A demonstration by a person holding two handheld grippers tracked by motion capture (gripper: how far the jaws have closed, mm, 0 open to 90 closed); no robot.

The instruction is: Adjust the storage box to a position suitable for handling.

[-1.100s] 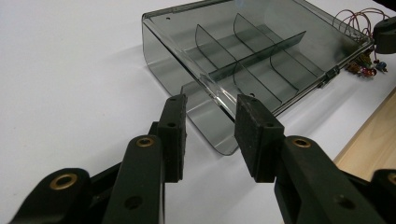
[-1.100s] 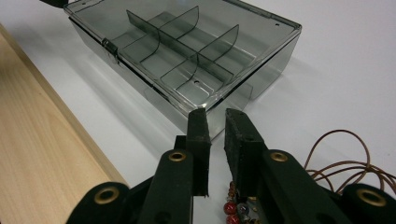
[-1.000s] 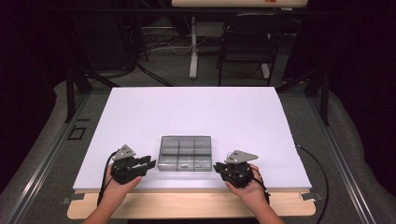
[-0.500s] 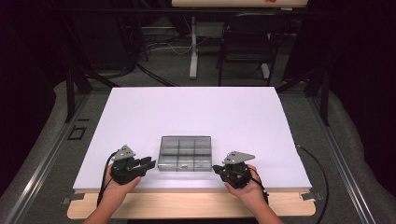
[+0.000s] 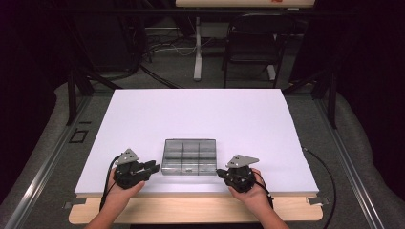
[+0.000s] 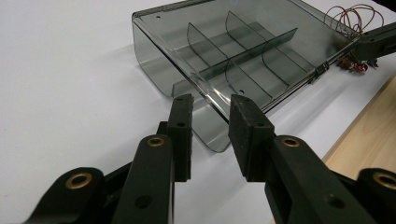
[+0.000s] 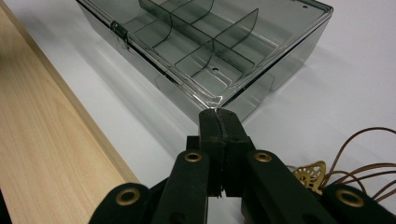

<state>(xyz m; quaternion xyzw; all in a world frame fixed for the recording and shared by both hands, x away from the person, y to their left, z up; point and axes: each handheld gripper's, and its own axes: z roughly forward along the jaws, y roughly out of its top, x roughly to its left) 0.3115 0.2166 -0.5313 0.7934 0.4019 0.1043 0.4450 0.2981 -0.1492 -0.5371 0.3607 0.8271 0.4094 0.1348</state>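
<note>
A clear, smoke-tinted plastic organiser box [image 5: 189, 156] lies flat on the white table [image 5: 200, 114], close to the near edge and roughly midway between the two hands. Its long axis runs left to right across the table, parallel to the wooden front strip [image 5: 191, 210]; the short sides face the grippers, and a small latch [image 6: 320, 71] sits on the long front wall towards the person. The lid is shut and transparent, so the inner dividers show through it: one long partition along the length, crossed by shorter curved walls, giving two rows of three compartments, all of which look bare. The corners are rounded and the walls shallow. The left gripper [image 5: 152, 167] lies just beside the left end of the box; in the left gripper view [image 6: 210, 126] its jaws have just been closing yet stand apart with a gap between the pads, aimed at the near left corner, with nothing between them and no contact to be seen. The right gripper [image 5: 220, 172] lies at the near right corner of the box; in the right gripper view [image 7: 218, 122] its jaws are pressed together, holding nothing, their tips at or just short of the lid's corner, and whether they touch it cannot be told. Thin reddish-brown wires [image 7: 369, 154] trail beside the right gripper.
</note>
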